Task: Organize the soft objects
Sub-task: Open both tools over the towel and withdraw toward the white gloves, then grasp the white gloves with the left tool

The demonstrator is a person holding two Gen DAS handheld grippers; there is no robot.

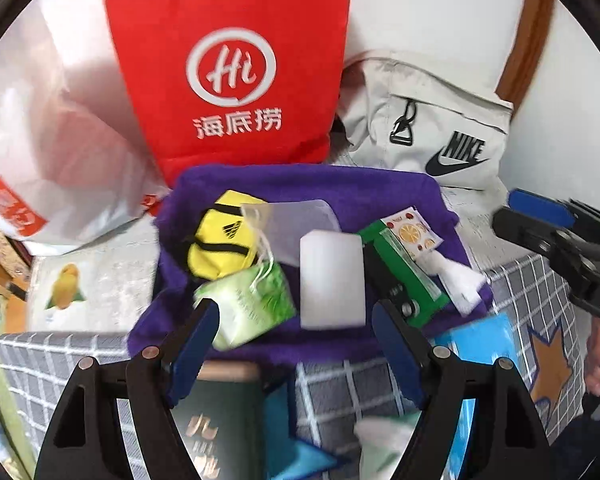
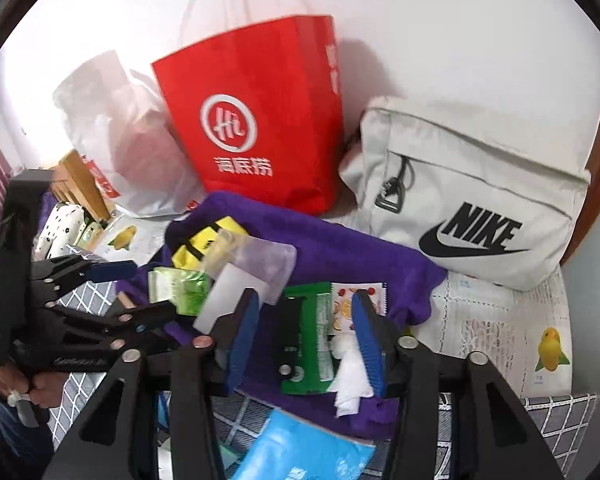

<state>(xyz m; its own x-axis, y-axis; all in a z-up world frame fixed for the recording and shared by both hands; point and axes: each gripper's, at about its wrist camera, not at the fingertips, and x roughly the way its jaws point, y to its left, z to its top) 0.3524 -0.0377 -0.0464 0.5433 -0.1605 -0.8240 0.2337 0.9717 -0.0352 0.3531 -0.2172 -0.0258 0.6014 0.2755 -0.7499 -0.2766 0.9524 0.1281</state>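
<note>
Purple towel [image 1: 340, 188] lies on my table under the small things. My left tongs [image 1: 296, 320] stand apart and empty; only the right view shows my right tongs [image 2: 306, 332] apart around the green pack [image 2: 308, 344].

Right gripper [image 2: 304, 336]: jaws stood apart over the purple towel [image 2: 340, 248], nothing pressed between the blue pads.
Between the jaws: green packet [image 2: 314, 344], white tissue [image 2: 350, 380] and fruit-print sachet [image 2: 342, 304] lay on the towel.
Towel's far end: yellow pouch [image 2: 198, 250], clear plastic bag [image 2: 264, 260], green tissue pack [image 2: 180, 286].
Left gripper [image 2: 140, 292]: at the towel's left edge, jaws parted.
Behind the towel: red paper bag [image 2: 256, 120] upright, grey Nike bag [image 2: 472, 196] beside it.
Near edge: blue packet [image 2: 312, 452].
</note>
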